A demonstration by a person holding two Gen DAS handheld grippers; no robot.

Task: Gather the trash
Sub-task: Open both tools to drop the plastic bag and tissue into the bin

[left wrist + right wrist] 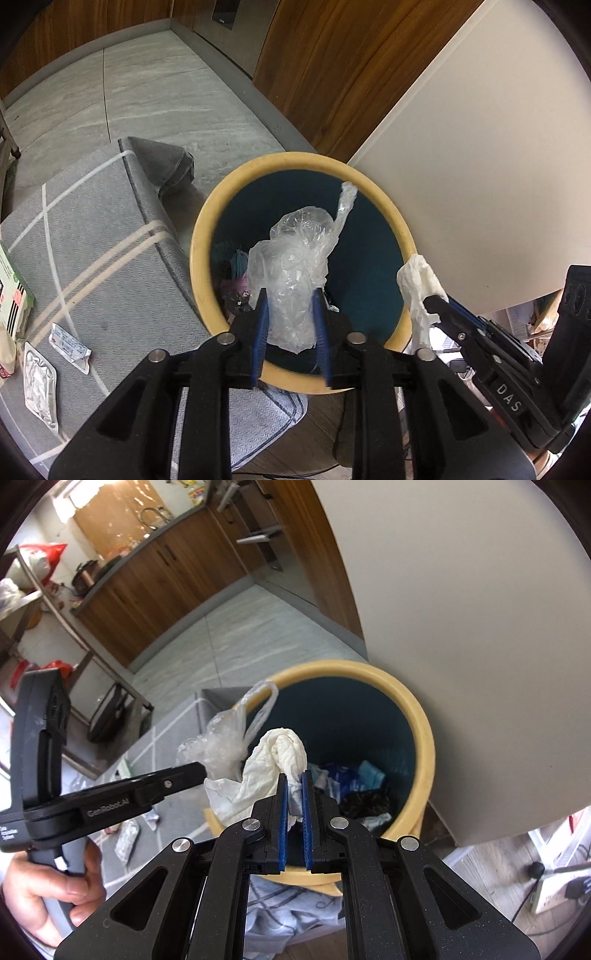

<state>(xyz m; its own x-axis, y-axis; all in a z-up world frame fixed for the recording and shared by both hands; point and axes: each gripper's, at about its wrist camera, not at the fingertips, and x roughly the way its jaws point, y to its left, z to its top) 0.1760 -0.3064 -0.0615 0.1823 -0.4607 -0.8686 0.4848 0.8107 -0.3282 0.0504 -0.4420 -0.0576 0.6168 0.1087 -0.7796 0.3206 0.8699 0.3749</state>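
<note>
A round bin with a yellow rim (pixel 207 229) (pixel 424 731) and a dark teal inside stands on the floor, with several scraps lying at its bottom (pixel 351 775). My left gripper (pixel 290 295) (pixel 199 770) hangs over the bin's mouth, its blue pads pressed on a crumpled clear plastic bag (pixel 295 251) (pixel 221 746) that sticks up above the fingers. My right gripper (pixel 294 775) (pixel 430 299) is shut on a white crumpled tissue (pixel 273 764) (pixel 417 280), held at the bin's rim just beside the bag.
A grey rug with white lines (pixel 92 240) lies left of the bin. On it are a small wrapper (pixel 70 345), a foil pouch (pixel 38 384) and a green-white packet (pixel 11 288). A white panel (pixel 480 147) stands close behind the bin. A hand (pixel 55 897) grips the left tool.
</note>
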